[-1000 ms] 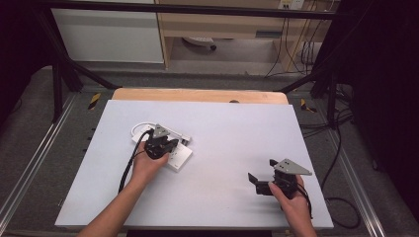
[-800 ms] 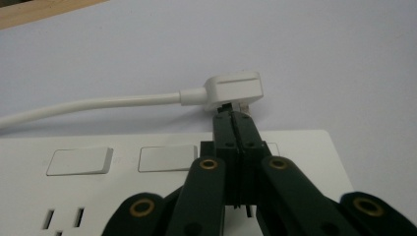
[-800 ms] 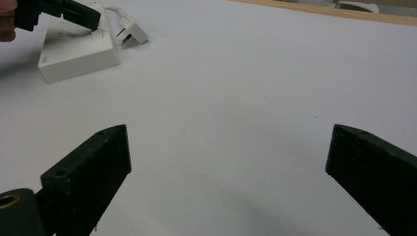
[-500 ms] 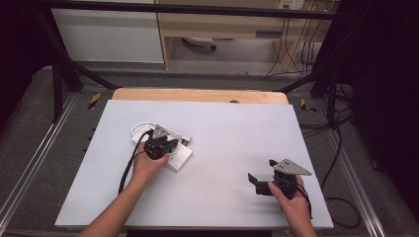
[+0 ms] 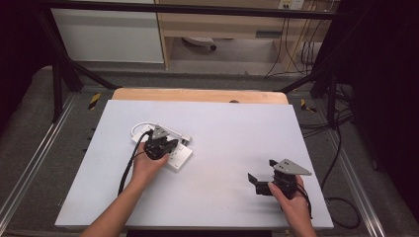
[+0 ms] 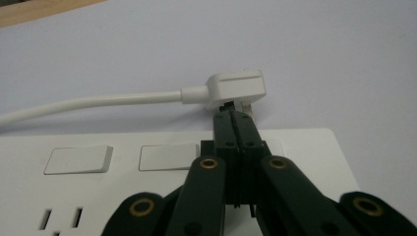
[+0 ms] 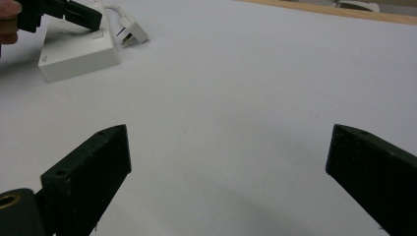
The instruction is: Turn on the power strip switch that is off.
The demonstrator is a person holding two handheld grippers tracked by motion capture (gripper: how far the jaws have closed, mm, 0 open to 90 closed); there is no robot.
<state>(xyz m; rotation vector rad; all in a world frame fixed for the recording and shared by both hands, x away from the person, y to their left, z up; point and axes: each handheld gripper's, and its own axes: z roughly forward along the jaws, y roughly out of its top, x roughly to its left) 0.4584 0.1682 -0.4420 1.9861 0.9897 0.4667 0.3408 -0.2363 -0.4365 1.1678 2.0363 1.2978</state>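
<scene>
**Left jaws pressed to the power strip, little moving**

A pale desk (image 5: 212, 148) stands before dim shelving and trailing cables. On its left part lies a white power strip (image 6: 98, 162), its plug (image 6: 236, 88) and white cord (image 6: 88, 102) resting on the desk just beyond it. The left gripper (image 5: 160, 147) has its jaws clenched together, tips down on the strip's top face near the plug. Compared with a second ago it has barely shifted, so the work seems to be mid-press or steadying, not yet a pickup. The right gripper (image 7: 226, 162) waits well apart at the desk's right, jaws released wide over bare surface.
</scene>
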